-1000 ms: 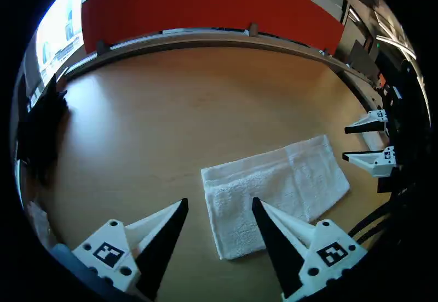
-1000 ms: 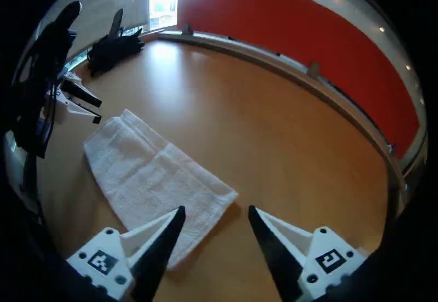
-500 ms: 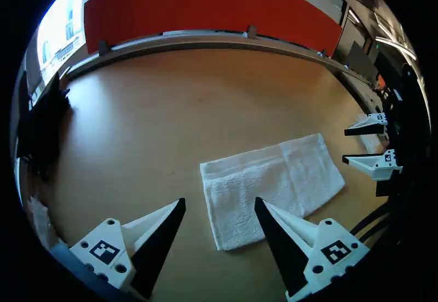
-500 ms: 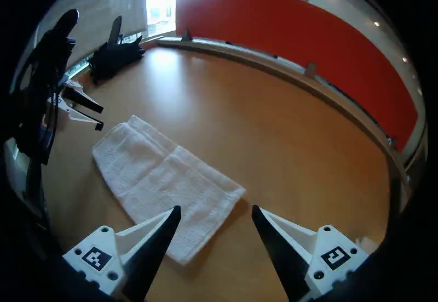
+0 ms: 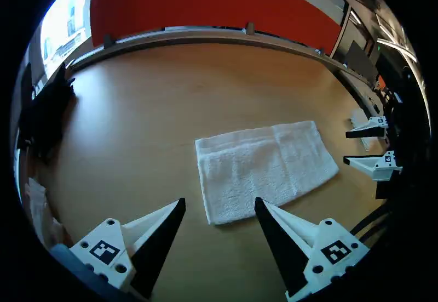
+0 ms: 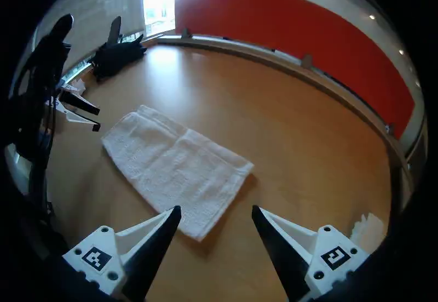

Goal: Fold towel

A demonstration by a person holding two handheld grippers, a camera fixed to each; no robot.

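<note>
My left claw [image 5: 218, 222] and right claw [image 6: 215, 228] hung released; the towel [image 5: 265, 162] lay folded. Another fold, I judged, needed its corners gripped.

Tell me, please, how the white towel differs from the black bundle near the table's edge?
The towel is white, while the black bundle is very dark. The towel lies flat as a tidy rectangle, but the bundle is a lumpy heap whose nature I cannot tell. The towel sits mid-table, whereas the bundle sits at the far edge by the window. Both rest on the wooden table.
</note>
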